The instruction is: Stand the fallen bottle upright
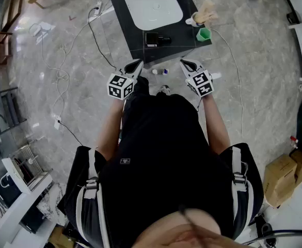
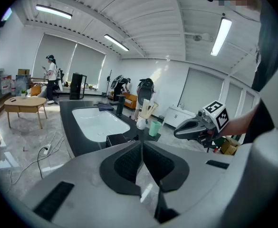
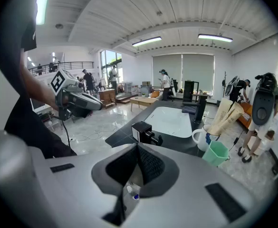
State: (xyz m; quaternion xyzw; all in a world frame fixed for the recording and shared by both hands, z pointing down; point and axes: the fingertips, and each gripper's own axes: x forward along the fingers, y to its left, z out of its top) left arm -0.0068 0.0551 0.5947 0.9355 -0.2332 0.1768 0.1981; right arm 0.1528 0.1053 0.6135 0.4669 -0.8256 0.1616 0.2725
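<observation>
Small bottle (image 1: 159,72) lying on its side on the floor, upper centre of the frame.
It lies just below the black counter (image 1: 115,14), between left gripper (image 1: 136,65) and right gripper (image 1: 188,64); both tongs pressed together, apart from it.

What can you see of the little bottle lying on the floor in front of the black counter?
The bottle is small, with a pale whitish body and a blue cap; it shows too small to tell the material. It lies on its side on the grey stone-look floor, just before the near edge of the black counter, cap toward the right gripper. Neither that nor the left gripper touches it.
</observation>
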